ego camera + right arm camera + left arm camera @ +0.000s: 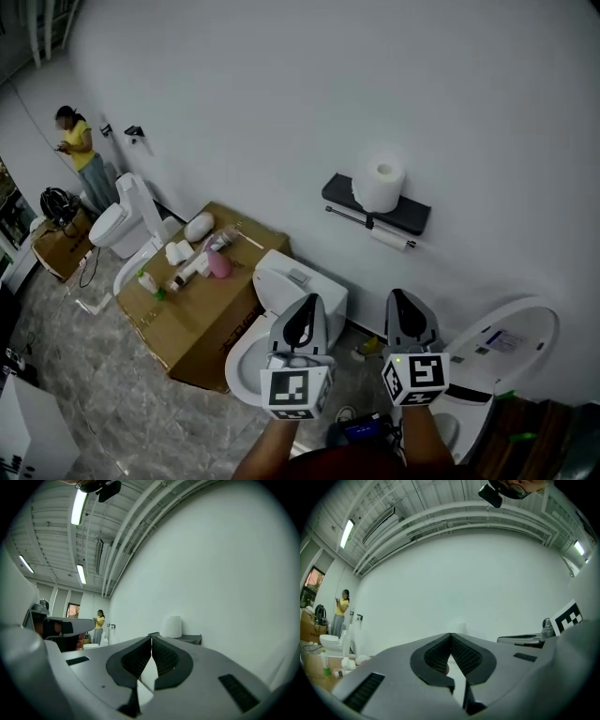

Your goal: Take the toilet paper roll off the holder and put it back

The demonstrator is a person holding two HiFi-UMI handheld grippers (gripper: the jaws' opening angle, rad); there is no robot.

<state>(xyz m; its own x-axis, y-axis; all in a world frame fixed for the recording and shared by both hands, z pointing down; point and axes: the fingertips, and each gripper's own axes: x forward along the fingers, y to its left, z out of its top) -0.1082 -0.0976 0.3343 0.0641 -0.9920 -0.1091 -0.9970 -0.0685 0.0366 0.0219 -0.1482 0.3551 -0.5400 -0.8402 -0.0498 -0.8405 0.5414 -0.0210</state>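
white toilet paper roll [380, 185] stands upright on top of the black wall shelf [418, 217], right of centre in the head view. at lower centre, the left gripper [304, 319] has its jaws pressed tip to tip with nothing between them. the right gripper [406, 317], just beside it, is likewise closed and empty. both are well apart from the roll.

White toilet paper roll [379, 185] upright atop black wall holder [413, 217]
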